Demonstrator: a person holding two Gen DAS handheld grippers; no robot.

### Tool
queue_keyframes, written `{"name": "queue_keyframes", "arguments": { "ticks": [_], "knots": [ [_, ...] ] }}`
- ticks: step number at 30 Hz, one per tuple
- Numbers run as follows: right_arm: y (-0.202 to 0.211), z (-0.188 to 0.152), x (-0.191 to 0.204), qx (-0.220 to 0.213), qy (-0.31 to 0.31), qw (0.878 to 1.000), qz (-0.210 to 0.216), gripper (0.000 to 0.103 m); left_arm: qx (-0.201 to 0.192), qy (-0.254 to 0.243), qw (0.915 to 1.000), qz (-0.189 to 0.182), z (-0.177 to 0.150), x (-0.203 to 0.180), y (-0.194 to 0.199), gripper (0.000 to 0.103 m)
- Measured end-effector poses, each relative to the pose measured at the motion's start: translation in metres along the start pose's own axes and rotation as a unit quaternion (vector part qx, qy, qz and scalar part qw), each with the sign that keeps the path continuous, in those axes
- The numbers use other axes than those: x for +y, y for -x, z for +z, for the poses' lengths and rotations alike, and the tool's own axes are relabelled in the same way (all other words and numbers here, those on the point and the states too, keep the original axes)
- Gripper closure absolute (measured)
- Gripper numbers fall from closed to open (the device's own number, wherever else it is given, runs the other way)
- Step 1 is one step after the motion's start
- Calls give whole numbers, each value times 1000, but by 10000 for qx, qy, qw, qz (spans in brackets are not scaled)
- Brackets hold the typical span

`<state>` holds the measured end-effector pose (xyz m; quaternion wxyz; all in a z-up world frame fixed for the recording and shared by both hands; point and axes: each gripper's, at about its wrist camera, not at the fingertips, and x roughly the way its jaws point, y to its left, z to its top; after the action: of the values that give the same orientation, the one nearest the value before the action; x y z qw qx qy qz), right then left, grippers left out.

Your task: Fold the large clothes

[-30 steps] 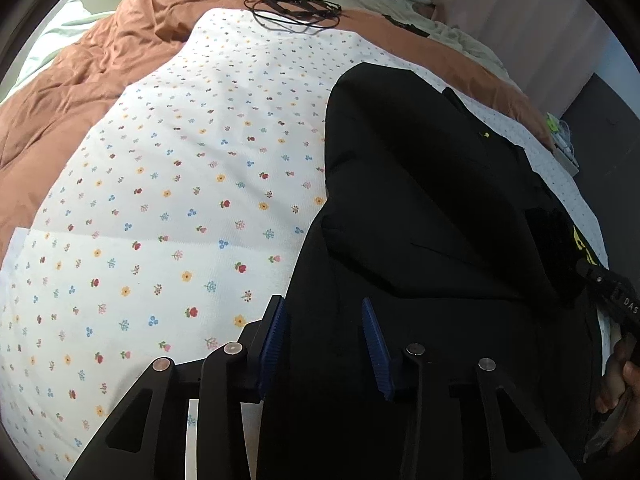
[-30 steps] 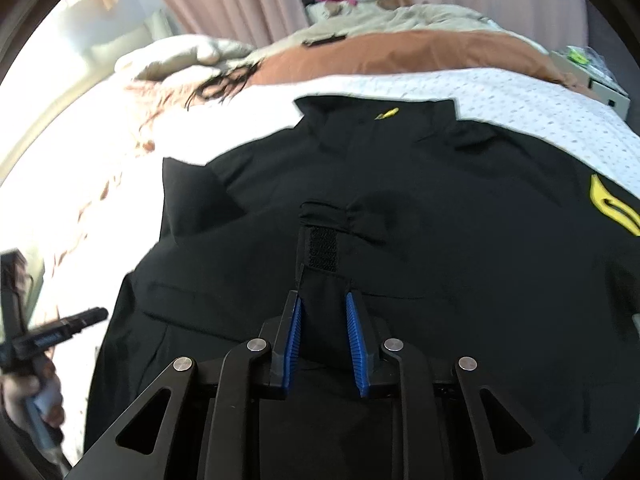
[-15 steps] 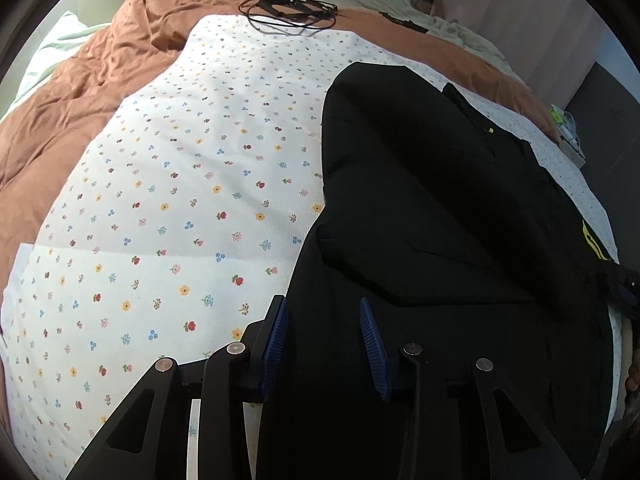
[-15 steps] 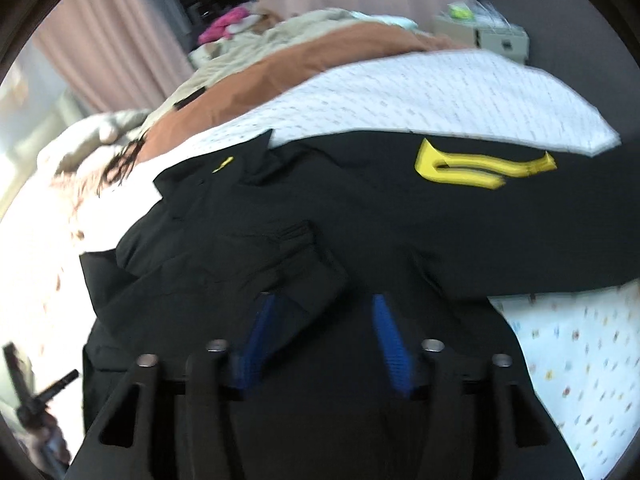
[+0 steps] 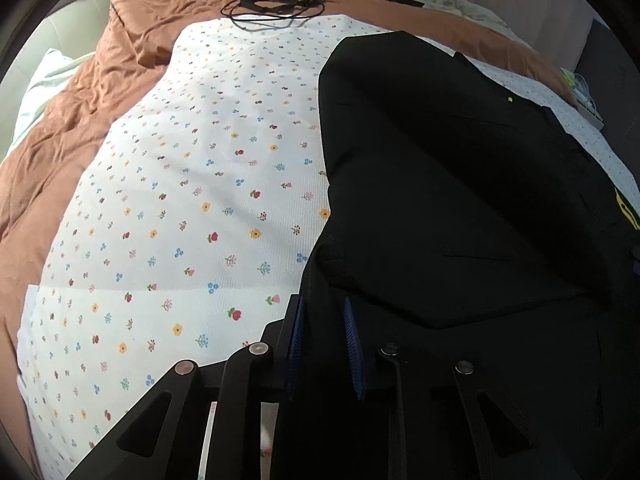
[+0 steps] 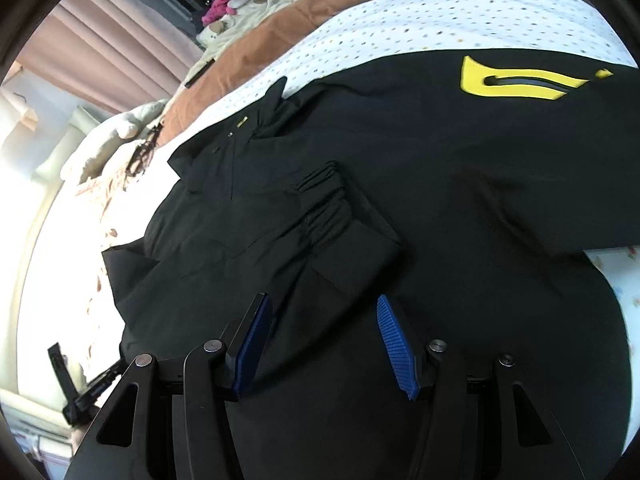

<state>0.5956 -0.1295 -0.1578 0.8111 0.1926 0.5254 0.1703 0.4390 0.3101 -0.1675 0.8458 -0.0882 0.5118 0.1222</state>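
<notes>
A black jacket (image 6: pixel 460 184) lay spread over a white floral sheet (image 5: pixel 192 200), which covered a rust-brown duvet (image 5: pixel 80 120) on a bed; in the right wrist view the garment filled the middle and lower frame, and in the left wrist view it took up the right half. Judging by how it lay, the fold was at an early stage: one sleeve (image 6: pixel 332 216) had been brought in across the body, its gathered cuff pointing toward the upper left of the right wrist view, while the sleeve with the yellow logo (image 6: pixel 520 78) ran out flat to the upper right, seemingly not yet turned in, and the body itself had not been doubled over. The jacket's long axis ran from the hem at the bottom of the frame up to the collar at upper left, near a small yellow tag (image 6: pixel 242 121). The left gripper (image 5: pixel 324 344) had just been closing, its blue pads standing narrowly apart over the jacket's left edge at the lower centre of its view; whether they pinched cloth could not be told. The right gripper (image 6: pixel 324 344) had its jaws well apart, closing slightly, above the folded sleeve, gripping nothing. A coil of black cable (image 5: pixel 276 6) lay at the top.
</notes>
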Motion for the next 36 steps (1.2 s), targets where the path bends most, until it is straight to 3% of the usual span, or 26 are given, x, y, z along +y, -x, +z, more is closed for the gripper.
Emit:
{"name": "queue_keyframes", "arguments": {
  "ticks": [1,2,3,8,11,15,18,22,29,31,34,36],
  "knots": [
    [-8,3,1,50,1,10000,-23,65,4,1,10000,18,1,1,-1,85],
    [-10,5,0,101,20,9999,-10,89,-3,6,10000,37,2,2,-2,85],
    [-15,6,0,145,46,9999,-4,96,-10,6,10000,53,3,2,-2,86],
    [9,9,-8,-445,110,9986,-247,98,-30,-42,9995,304,6,4,-5,87],
    [29,3,-23,-696,-140,9965,-435,99,-16,16,9997,250,6,1,-5,87],
    [33,-16,-22,-653,-6,9963,-553,99,-45,-114,9985,525,5,-7,-6,87],
    [29,-22,-23,-558,90,9968,-574,99,-31,1,9990,446,4,0,-8,87],
    [23,-12,-32,-479,-94,9981,-368,99,-20,-1,9991,435,5,2,-8,87],
    [8,7,-31,-430,61,9981,-444,99,24,45,9987,500,5,1,-10,85],
    [7,10,-31,-365,98,9982,-465,98,24,40,9987,506,5,0,-8,85],
    [8,14,-30,-253,224,9985,-437,89,143,45,9989,453,4,1,-4,81],
    [14,17,-31,-279,177,9989,-340,53,205,75,9991,352,2,1,-1,73]
  ]
}}
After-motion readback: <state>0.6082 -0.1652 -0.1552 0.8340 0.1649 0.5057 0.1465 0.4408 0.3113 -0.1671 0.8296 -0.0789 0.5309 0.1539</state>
